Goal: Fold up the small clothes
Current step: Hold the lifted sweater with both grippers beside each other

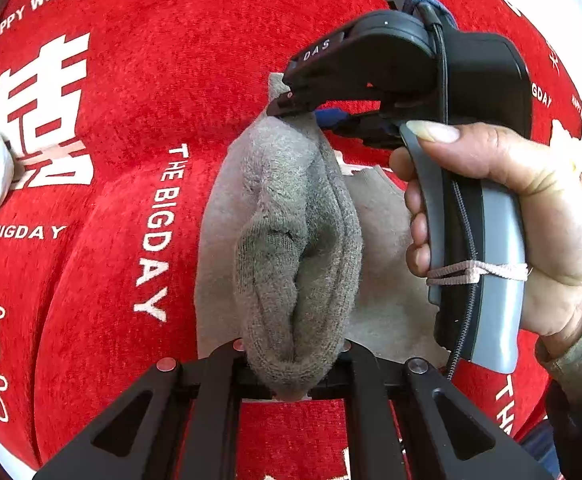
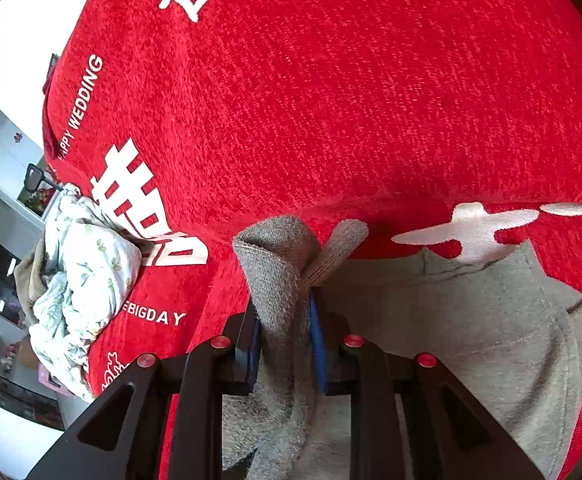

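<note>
Grey knit garment [image 1: 291, 232] bunched up between both tools, hanging over a flat grey cloth [image 1: 387, 248] on the red wedding blanket [image 1: 131, 100]. Left gripper [image 1: 291, 376] clenched on its near end at 6 o'clock; right gripper [image 1: 295, 108] clamped on the far end at 12. Best kept taut and level, edges matched before lowering.

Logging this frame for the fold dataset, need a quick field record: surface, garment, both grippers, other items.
surface: red plush cloth with white lettering
garment: grey knitted sock, lifted, stretched between both grippers
under it: pale grey flat garment lying on the cloth
left gripper: shut on one end of the sock
right gripper: blue pads clamped on the other end
other: crumpled white leaf-print fabric at the cloth's edge
</note>
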### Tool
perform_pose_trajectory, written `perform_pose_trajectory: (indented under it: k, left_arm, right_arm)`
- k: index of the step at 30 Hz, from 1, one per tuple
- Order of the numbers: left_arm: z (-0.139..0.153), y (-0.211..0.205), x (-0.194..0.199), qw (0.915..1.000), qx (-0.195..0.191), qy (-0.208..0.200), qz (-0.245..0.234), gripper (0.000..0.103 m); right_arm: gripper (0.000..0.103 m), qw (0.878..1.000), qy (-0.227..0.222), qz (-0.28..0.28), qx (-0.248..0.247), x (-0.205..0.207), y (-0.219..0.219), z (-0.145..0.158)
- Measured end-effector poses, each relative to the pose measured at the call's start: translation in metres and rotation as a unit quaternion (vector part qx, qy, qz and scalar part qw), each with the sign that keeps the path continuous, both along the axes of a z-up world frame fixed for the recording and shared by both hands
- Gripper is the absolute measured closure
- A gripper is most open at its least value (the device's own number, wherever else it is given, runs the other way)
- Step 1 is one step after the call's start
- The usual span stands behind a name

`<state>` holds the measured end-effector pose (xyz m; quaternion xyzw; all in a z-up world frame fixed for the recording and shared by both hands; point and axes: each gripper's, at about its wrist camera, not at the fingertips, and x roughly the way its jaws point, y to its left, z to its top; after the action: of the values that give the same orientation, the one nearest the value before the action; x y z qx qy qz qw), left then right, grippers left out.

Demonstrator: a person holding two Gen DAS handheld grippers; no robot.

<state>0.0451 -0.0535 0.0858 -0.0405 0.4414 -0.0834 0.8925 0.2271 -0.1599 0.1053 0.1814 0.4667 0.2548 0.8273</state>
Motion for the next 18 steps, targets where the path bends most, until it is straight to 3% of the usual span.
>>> perform_pose_trajectory:
  k: [18]
  left_arm:
    - [-0.009, -0.049, -0.004, 0.9968, 0.072, -0.006, -0.035, 0.093]
  right_arm:
    - [0.08, 0.998, 0.0, 0.004, 0.061, -0.004, -0.054, -0.015]
